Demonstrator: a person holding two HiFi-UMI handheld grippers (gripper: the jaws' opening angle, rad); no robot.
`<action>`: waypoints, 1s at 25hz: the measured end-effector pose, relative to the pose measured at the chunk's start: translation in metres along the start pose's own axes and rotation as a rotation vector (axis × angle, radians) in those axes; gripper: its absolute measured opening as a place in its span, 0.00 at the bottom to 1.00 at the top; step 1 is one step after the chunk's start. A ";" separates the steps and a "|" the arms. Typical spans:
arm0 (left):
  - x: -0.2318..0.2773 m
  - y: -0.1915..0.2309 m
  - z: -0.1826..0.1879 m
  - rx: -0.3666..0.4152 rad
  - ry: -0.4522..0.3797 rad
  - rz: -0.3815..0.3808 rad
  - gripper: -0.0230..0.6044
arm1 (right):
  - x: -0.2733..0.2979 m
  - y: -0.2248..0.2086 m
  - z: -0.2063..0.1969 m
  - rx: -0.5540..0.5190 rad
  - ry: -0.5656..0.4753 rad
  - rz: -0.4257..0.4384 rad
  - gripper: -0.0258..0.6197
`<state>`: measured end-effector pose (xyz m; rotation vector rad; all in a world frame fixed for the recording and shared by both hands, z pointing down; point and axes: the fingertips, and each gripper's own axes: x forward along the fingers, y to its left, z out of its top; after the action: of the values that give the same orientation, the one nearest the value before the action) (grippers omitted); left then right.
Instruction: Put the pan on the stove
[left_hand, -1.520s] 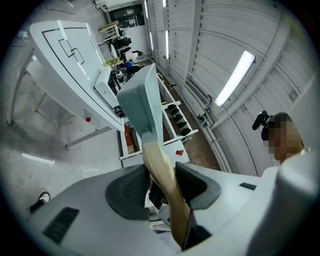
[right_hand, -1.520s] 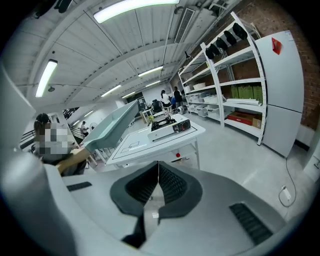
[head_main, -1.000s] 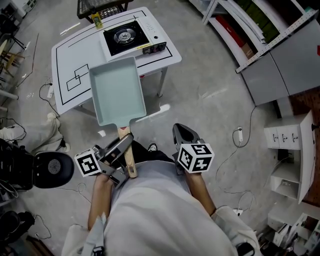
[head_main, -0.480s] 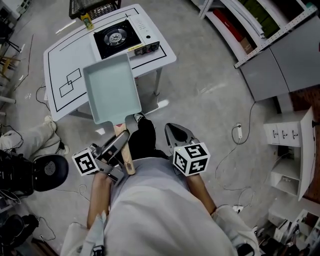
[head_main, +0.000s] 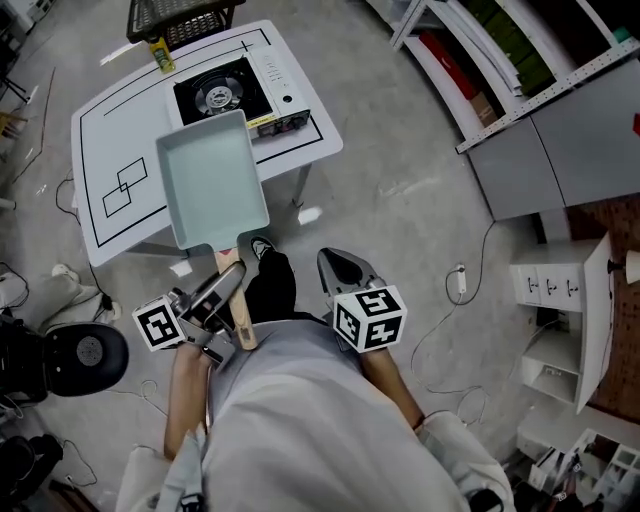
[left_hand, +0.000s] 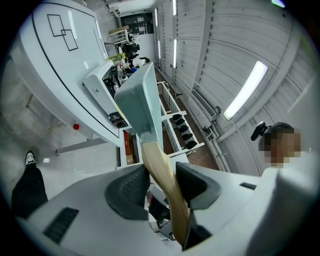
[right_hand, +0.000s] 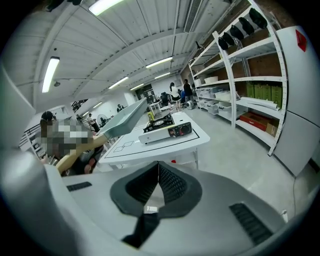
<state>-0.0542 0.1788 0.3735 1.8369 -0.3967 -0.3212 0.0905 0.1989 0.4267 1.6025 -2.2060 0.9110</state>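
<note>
Holding the pan (head_main: 212, 180) by its wooden handle (head_main: 238, 312), the left claw (left_hand: 161, 185) is keeping it up in the air above the near part of the tabletop (head_main: 100, 160), short of the stove (head_main: 222, 92). The right claw (right_hand: 158, 186) is hanging pressed together and empty. The carrying step looks to be in hand. Next, the pan is needing to go forward and be lowered level onto the burner.

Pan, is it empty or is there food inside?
Empty. In the head view the pan shows only its bare pale bottom, with nothing lying in it.
</note>
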 end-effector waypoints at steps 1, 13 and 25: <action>0.003 0.001 0.005 0.001 -0.002 -0.002 0.30 | 0.004 -0.002 0.003 0.002 0.003 -0.002 0.06; 0.039 0.015 0.071 0.006 -0.010 0.004 0.30 | 0.072 -0.014 0.049 -0.004 0.060 0.013 0.06; 0.079 0.031 0.138 -0.013 -0.009 0.010 0.30 | 0.135 -0.030 0.105 -0.013 0.079 0.026 0.06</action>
<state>-0.0433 0.0175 0.3618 1.8203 -0.4094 -0.3250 0.0858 0.0254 0.4299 1.5088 -2.1795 0.9478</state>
